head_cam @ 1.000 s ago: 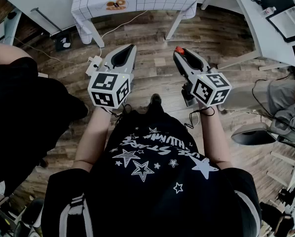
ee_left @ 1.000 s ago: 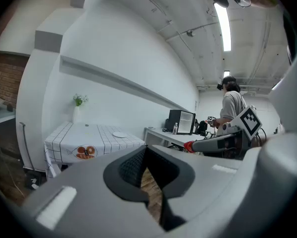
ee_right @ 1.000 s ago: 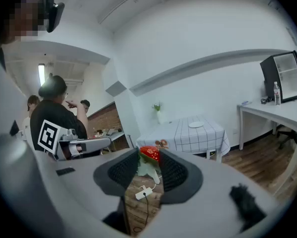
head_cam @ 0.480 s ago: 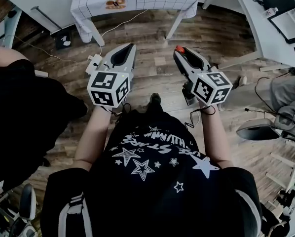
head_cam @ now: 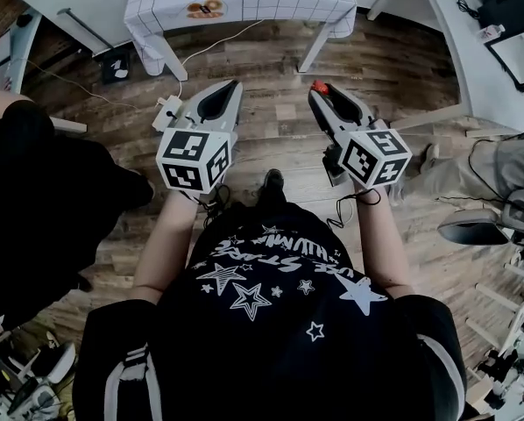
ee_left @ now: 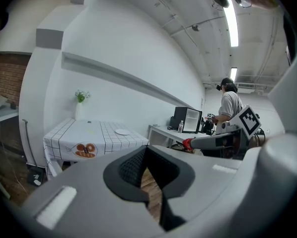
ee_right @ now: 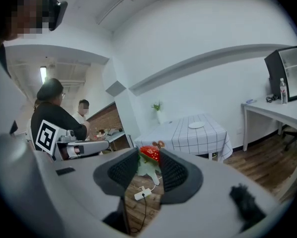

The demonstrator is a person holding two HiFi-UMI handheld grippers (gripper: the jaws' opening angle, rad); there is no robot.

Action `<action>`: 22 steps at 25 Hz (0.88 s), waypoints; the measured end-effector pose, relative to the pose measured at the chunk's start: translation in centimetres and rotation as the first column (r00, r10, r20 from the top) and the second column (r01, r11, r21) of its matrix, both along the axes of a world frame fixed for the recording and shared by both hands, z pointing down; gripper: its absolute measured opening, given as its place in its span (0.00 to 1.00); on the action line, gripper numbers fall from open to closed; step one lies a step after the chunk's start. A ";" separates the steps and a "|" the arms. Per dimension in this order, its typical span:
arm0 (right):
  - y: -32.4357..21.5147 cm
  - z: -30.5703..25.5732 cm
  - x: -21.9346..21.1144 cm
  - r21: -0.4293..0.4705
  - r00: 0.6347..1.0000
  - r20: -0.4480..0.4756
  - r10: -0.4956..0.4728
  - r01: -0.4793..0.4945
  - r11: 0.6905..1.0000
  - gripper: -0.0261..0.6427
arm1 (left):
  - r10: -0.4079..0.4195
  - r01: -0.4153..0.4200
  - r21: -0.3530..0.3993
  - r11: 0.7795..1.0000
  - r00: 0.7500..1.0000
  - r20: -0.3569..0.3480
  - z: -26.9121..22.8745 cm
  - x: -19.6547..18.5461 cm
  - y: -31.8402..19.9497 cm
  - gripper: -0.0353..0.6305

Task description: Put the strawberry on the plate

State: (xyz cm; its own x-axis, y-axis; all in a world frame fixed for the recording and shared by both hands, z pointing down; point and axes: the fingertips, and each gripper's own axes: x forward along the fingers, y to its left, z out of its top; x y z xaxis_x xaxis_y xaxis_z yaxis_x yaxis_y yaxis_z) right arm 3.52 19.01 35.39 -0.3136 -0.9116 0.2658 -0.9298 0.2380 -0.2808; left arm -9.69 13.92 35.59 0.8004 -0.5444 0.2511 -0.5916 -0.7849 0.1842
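Right gripper view: right hand-held gripper clamps strawberry, half hidden; left hand-held gripper closed.

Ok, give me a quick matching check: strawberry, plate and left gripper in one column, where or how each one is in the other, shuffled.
1 strawberry
2 plate
3 left gripper

A on the checked table
B nothing between its jaws
C between the jaws of the right gripper

Pairs: 1-C, 2-A, 3-B
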 end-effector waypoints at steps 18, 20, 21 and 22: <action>-6.4 0.7 6.5 0.016 0.993 0.058 -0.102 0.101 0.995 0.25 | -0.154 0.154 -0.007 0.988 0.987 0.049 0.9 4.0 -4.6 0.07; -6.6 0.7 7.7 0.020 0.993 0.074 -0.096 0.095 0.995 0.25 | -0.171 0.171 -0.007 0.985 0.984 0.051 0.9 4.5 -4.6 0.07; -6.7 0.7 8.2 0.021 0.992 0.083 -0.091 0.090 0.996 0.25 | -0.175 0.176 -0.008 0.984 0.983 0.052 0.9 4.8 -4.5 0.07; -6.8 0.8 8.5 0.022 0.992 0.090 -0.088 0.086 0.996 0.25 | -0.175 0.176 -0.007 0.984 0.983 0.055 0.9 5.1 -4.3 0.07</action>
